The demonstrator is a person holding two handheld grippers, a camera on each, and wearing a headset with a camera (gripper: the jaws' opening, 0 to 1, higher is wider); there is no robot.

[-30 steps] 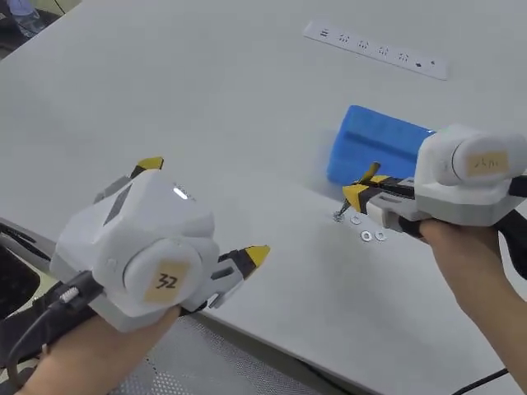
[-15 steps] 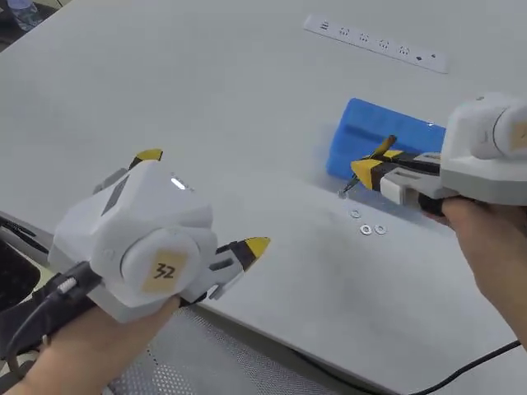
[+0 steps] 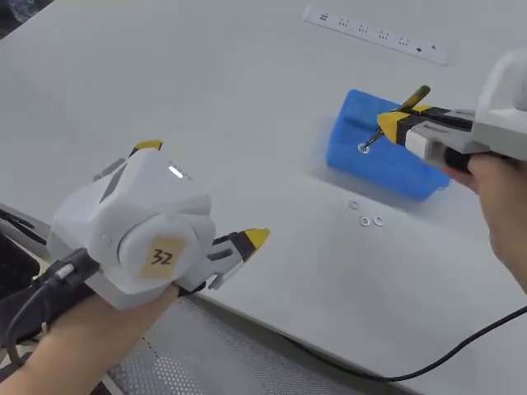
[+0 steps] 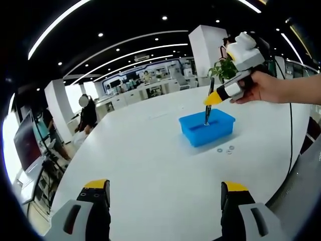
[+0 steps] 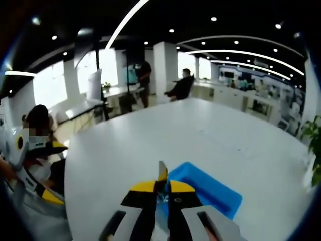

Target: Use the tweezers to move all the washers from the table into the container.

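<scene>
So, on the counter (image 3: 206,82) the blue container (image 3: 387,173) now sits right under our right hand-held gripper (image 3: 394,123), which we've swung up from counter level. It's clenched on the tweezers (image 3: 375,140). The left hand-held gripper (image 3: 202,194) hangs released, empty. One washer (image 3: 363,148) rides the tweezer tip over the container. Three washers (image 3: 365,220) lie just beside it, so more trips, we reckon.

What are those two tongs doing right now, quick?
Left tongs: open, holding nothing.
Right tongs: closed on the tweezers, over the blue container.
</scene>
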